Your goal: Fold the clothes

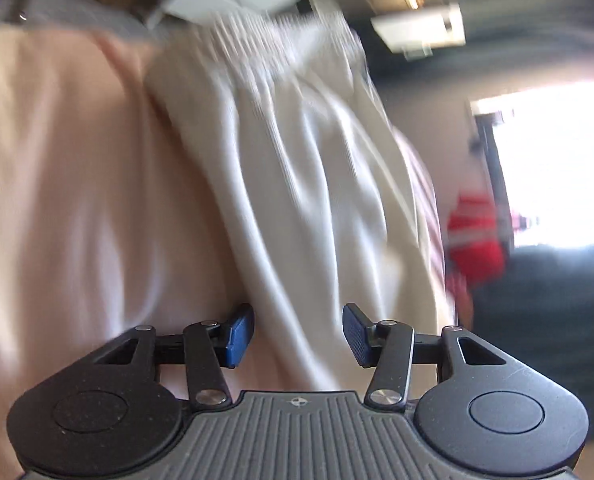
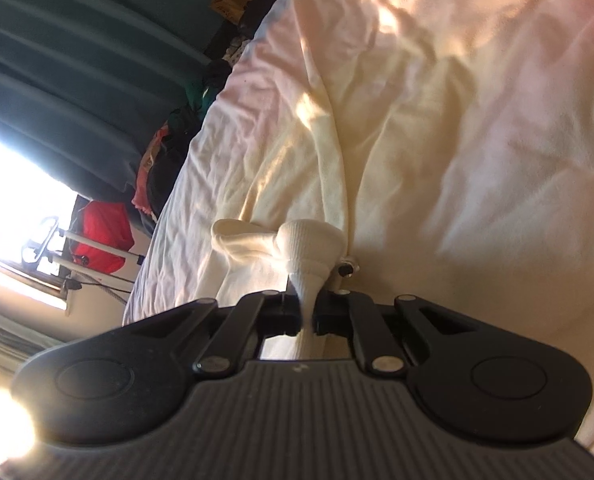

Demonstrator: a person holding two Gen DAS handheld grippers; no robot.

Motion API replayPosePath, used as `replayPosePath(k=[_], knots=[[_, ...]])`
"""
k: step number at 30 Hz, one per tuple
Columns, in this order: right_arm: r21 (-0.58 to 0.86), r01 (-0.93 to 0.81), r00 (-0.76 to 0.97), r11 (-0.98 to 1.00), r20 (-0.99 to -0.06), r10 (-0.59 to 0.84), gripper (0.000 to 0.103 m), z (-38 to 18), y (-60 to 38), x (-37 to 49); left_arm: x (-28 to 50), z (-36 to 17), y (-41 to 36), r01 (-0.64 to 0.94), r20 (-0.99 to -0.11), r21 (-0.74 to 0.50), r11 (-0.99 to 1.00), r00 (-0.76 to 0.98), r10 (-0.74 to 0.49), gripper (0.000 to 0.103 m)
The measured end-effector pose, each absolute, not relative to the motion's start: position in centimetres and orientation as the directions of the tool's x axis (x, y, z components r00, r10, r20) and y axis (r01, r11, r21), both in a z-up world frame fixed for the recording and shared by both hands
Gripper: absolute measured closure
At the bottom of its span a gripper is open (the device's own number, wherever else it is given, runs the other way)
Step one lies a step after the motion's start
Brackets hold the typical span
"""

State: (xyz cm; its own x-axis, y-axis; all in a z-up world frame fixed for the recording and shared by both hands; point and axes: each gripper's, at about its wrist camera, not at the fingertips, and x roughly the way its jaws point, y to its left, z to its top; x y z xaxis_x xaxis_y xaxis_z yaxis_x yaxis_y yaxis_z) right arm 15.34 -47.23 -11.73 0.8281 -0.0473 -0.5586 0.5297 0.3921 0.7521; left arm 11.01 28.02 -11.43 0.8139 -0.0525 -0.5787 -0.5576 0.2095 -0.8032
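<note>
White garment (image 1: 297, 184) lies rumpled on pale bed sheet (image 1: 57, 200). Right gripper (image 2: 305, 314) pinches a bunched fold of it; left gripper (image 1: 299, 334) part-open, nothing clamped.

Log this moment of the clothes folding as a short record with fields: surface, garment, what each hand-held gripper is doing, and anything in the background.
surface: pale pink rumpled bedsheet
garment: cream ribbed fabric garment, lying on the sheet; type cannot be told
left hand-held gripper: blue pads apart, nothing between them; view blurred
right hand-held gripper: shut on a bunched fold of the cream garment
background: dark teal curtain, red cloth item by a bright window
</note>
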Motion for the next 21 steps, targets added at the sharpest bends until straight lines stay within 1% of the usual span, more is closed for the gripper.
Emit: replayPosePath(k=[1,3,4,5,9,12,16,19,21], knots=[[0.749,0.528,0.831,0.4,-0.553,-0.06,0.097,-11.5,-47.1,15.4,11.1,-11.8,28.6,-0.561,-0.577,-0.808,0.18,0.815,-0.048,0.064],[0.741,0.518,0.84,0.429,-0.536,-0.089,0.097,-11.0,-46.9,15.5,11.2,-12.0,29.2,-0.565,-0.577,-0.81,0.158,0.816,-0.037,0.086],[0.733,0.514,0.843,0.445,-0.528,-0.104,0.097,-10.8,-46.9,15.6,11.3,-11.7,29.2,-0.563,-0.576,-0.807,0.177,0.817,-0.033,0.092],[0.726,0.511,0.846,0.46,-0.52,-0.119,0.097,-10.5,-46.9,15.6,11.3,-11.3,29.2,-0.559,-0.575,-0.803,0.204,0.818,-0.023,0.094],[0.679,0.531,0.839,0.507,-0.505,-0.204,0.097,-9.7,-47.3,15.1,11.0,-7.1,29.2,-0.555,-0.583,-0.744,0.373,0.811,0.043,0.097],[0.671,0.573,0.816,0.47,-0.516,-0.259,0.097,-9.5,-47.6,13.8,9.5,-2.6,30.7,-0.536,-0.562,-0.707,0.462,0.822,0.095,0.097],[0.69,0.61,0.792,0.388,-0.529,-0.305,0.097,-9.3,-48.3,11.9,7.0,0.4,32.8,-0.539,-0.58,-0.718,0.44,0.813,0.051,0.098],[0.677,0.643,0.763,0.358,-0.525,-0.377,0.097,-8.4,-48.1,10.1,4.8,1.1,34.2,-0.552,-0.612,-0.695,0.461,0.79,0.024,0.098],[0.646,0.683,0.725,0.34,-0.546,-0.42,0.097,-8.0,-47.9,9.0,3.9,0.6,34.4,-0.564,-0.641,-0.667,0.487,0.767,0.01,0.098]])
